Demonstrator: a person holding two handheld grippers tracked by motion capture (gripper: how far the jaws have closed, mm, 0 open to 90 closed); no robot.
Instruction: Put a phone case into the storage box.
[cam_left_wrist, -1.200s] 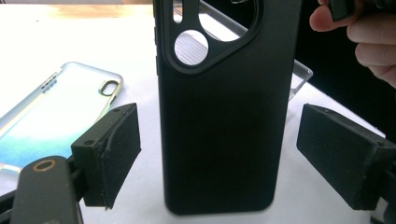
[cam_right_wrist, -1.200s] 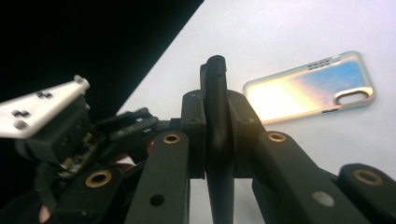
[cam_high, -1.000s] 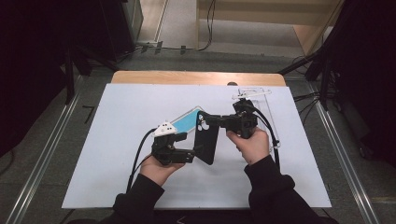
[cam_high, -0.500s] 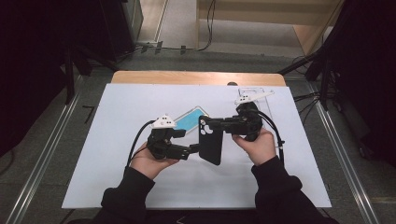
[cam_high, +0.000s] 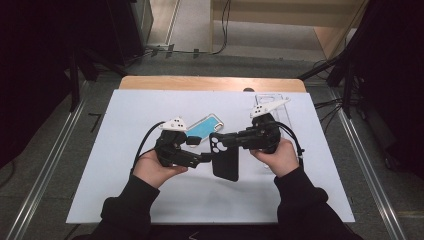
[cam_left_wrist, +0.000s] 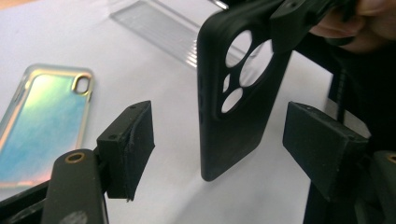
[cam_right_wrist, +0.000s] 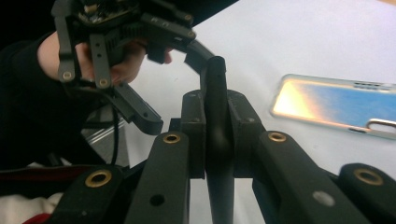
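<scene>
Item, far left: left gripper (cam_high: 202, 159), held in the person's left hand (cam_high: 155, 169), fingers (cam_left_wrist: 128, 149) standing wide open with nothing between them touching either pad. Compared with the earlier high views, this gripper is sitting farther left and lower, and the case is hanging more nearly upright than a second ago; judged, the handover grasp is being lined up, not yet made.

Item, centre-left: iridescent blue case (cam_high: 206, 126), lying flat on the white table (cam_high: 125, 110), just behind the grippers, untouched.

Item, centre: black phone case (cam_high: 226, 159), camera cut-outs at its upper end, being held off the table. In the left gripper view the black phone case (cam_left_wrist: 233, 93) is hanging in the gap between the open fingers, apart from both, its lower edge reaching down past them.

Item, right: right gripper (cam_high: 220, 141), in the person's right hand (cam_high: 274, 156), fingers (cam_right_wrist: 192, 135) clamped on the case's upper edge near the cut-outs.

Item, far right: clear case (cam_high: 272, 107), lying flat near the table's far edge.
</scene>
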